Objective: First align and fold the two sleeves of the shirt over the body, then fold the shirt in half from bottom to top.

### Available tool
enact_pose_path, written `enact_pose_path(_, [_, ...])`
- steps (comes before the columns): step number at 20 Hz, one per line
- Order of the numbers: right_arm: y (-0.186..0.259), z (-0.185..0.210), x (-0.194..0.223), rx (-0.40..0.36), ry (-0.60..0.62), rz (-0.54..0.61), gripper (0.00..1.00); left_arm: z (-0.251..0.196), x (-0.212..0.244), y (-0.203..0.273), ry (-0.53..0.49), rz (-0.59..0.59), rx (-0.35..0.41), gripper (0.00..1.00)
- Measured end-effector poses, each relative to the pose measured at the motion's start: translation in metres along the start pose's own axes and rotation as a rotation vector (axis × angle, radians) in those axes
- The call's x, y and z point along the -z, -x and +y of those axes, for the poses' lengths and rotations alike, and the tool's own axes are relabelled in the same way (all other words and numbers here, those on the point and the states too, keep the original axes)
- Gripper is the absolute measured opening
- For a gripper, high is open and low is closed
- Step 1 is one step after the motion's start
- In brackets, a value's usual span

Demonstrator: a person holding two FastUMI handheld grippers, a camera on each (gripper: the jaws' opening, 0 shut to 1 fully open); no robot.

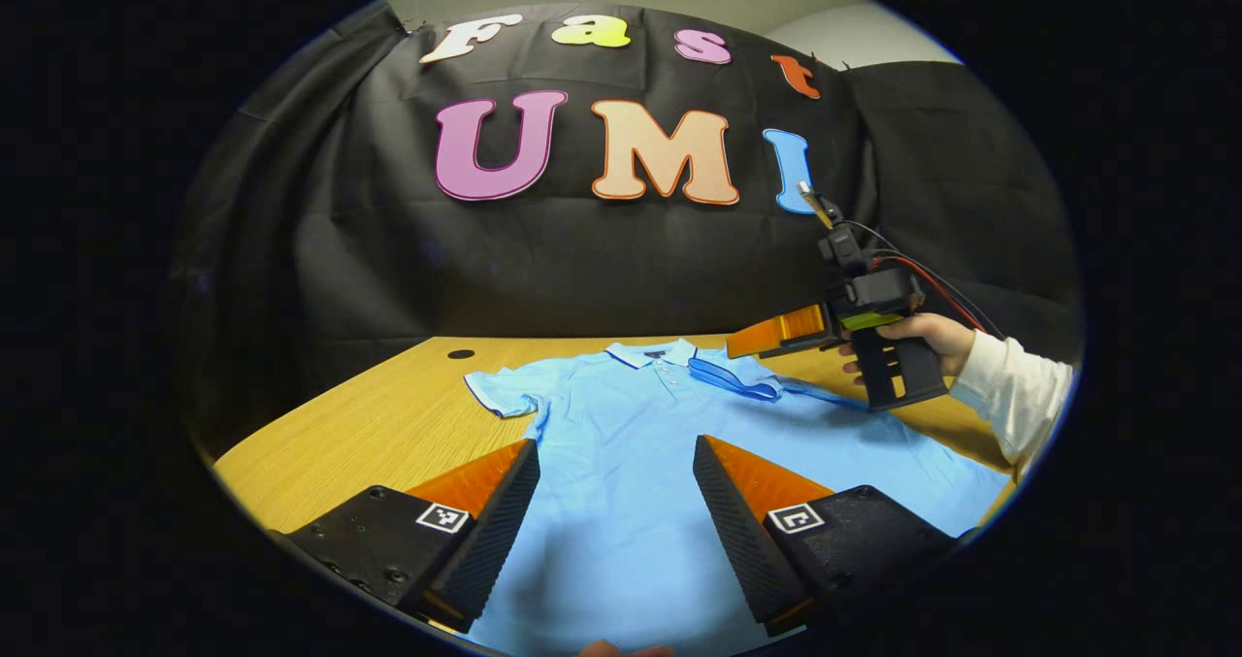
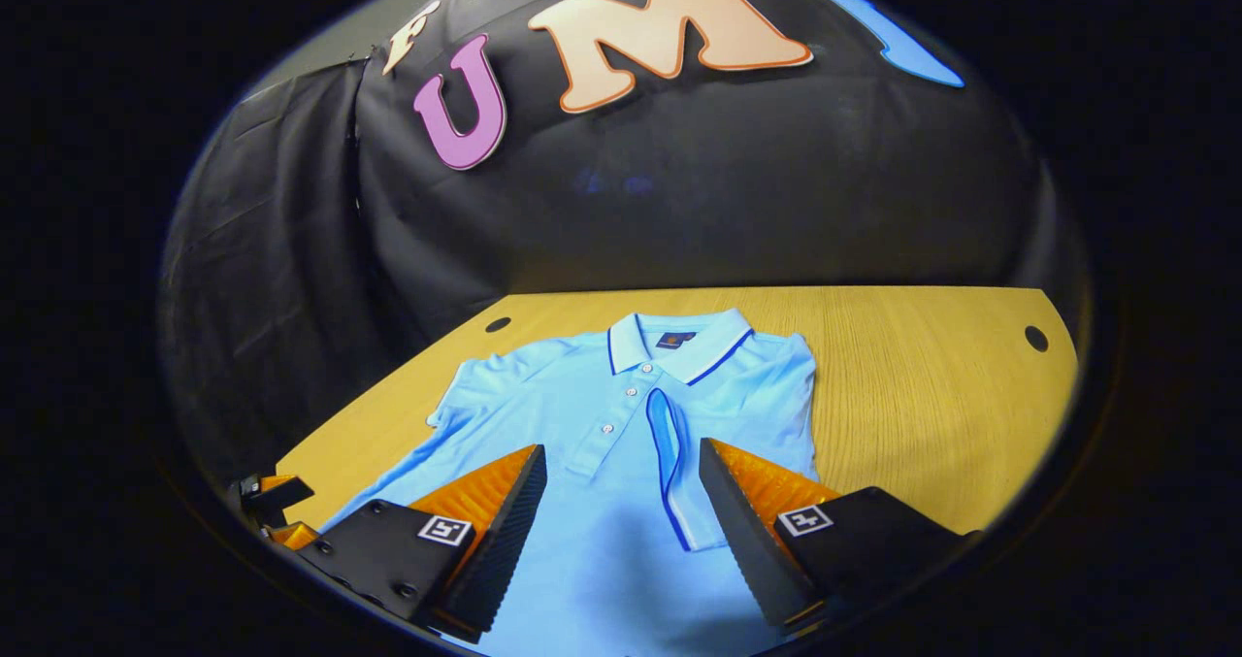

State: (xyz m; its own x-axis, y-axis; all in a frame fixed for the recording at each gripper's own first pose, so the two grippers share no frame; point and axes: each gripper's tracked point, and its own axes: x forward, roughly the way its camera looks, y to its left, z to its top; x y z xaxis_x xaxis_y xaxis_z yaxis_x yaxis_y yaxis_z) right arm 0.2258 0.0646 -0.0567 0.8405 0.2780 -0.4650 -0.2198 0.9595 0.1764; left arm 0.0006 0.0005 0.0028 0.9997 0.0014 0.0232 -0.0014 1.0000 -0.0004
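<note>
Left tool [image 1: 616, 502] hangs with its fingers spread wide, gripping nothing, poised above the lower body of the blue shirt [image 1: 621, 443]. Right tool [image 2: 621, 507] is just as wide and empty, hovering over the chest. The shirt lies flat on the wooden table [image 2: 922, 395], collar [image 2: 679, 342] toward the wall. One sleeve [image 2: 679, 473] is folded across the front; the other sleeve [image 1: 500, 392] spreads out on the table. In the left gripper view, a hand [image 1: 922, 342] holds the right tool up over the shirt.
</note>
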Motion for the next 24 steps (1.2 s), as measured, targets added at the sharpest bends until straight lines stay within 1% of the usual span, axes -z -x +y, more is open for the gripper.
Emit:
enact_pose_path(5, [0.064, -0.006, 0.003, 0.040, 0.048, -0.094, 0.98, -0.001, 0.007, -0.003, 0.025, 0.038, 0.022, 0.95])
enact_pose_path(6, [0.077, -0.006, 0.003, 0.045, 0.055, -0.109, 0.95, 0.000, 0.009, -0.007, 0.034, 0.057, 0.031, 0.95])
enact_pose_path(7, [0.090, -0.006, 0.006, 0.049, 0.059, -0.125, 0.95, 0.003, 0.012, -0.009, 0.041, 0.077, 0.031, 0.95])
enact_pose_path(8, [0.101, -0.004, 0.008, 0.048, 0.061, -0.137, 0.98, 0.009, 0.014, -0.012, 0.047, 0.096, 0.023, 0.95])
enact_pose_path(11, [0.129, -0.003, 0.023, 0.056, 0.066, -0.158, 0.98, 0.027, 0.010, -0.020, 0.071, 0.130, 0.004, 0.95])
enact_pose_path(13, [0.146, -0.004, 0.031, 0.064, 0.075, -0.168, 0.98, 0.041, -0.003, -0.027, 0.075, 0.124, -0.007, 0.95])
enact_pose_path(16, [0.165, -0.004, 0.038, 0.076, 0.064, -0.189, 0.98, 0.066, -0.021, -0.041, 0.046, 0.118, -0.024, 0.95])
enact_pose_path(18, [0.172, -0.005, 0.043, 0.081, 0.058, -0.200, 0.98, 0.078, -0.036, -0.052, 0.038, 0.116, -0.022, 0.95])
enact_pose_path(21, [0.179, -0.006, 0.049, 0.087, 0.051, -0.207, 0.98, 0.094, -0.052, -0.078, 0.058, 0.126, -0.019, 0.94])
enact_pose_path(24, [0.182, -0.010, 0.054, 0.110, 0.070, -0.201, 0.98, 0.113, -0.058, -0.106, 0.112, 0.155, -0.035, 0.94])
